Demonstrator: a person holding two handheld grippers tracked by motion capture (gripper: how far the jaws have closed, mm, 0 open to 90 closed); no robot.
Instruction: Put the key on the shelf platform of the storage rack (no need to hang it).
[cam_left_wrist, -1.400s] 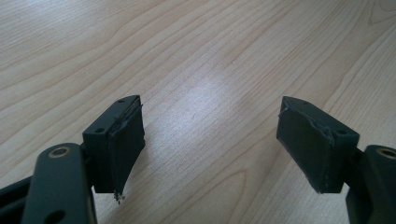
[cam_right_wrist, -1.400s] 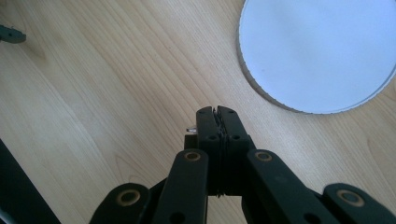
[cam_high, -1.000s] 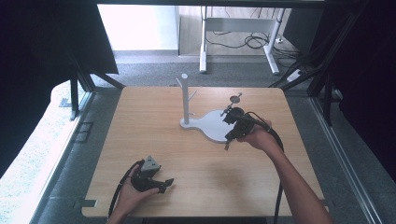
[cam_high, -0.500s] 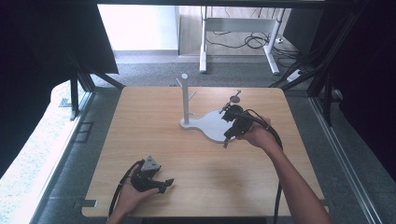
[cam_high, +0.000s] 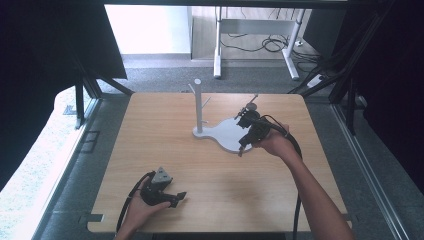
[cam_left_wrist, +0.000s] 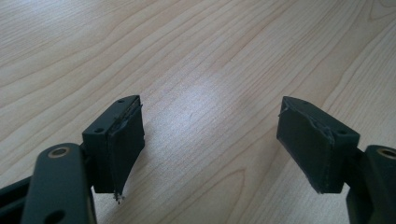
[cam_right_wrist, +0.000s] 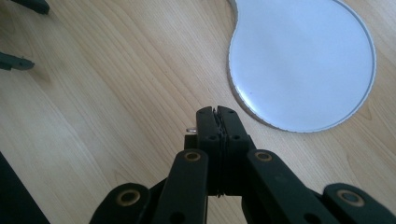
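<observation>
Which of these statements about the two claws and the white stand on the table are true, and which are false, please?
1. The left claw is wide open over bare wood. True.
2. The right claw is wide open. False: its jaws are pressed together.
3. The white stand has an upright post on a flat base. True.
4. The left claw rests on the white stand. False: it sits near the table's front edge, apart from the stand.
5. The right claw is beside the stand's round base. True.
</observation>
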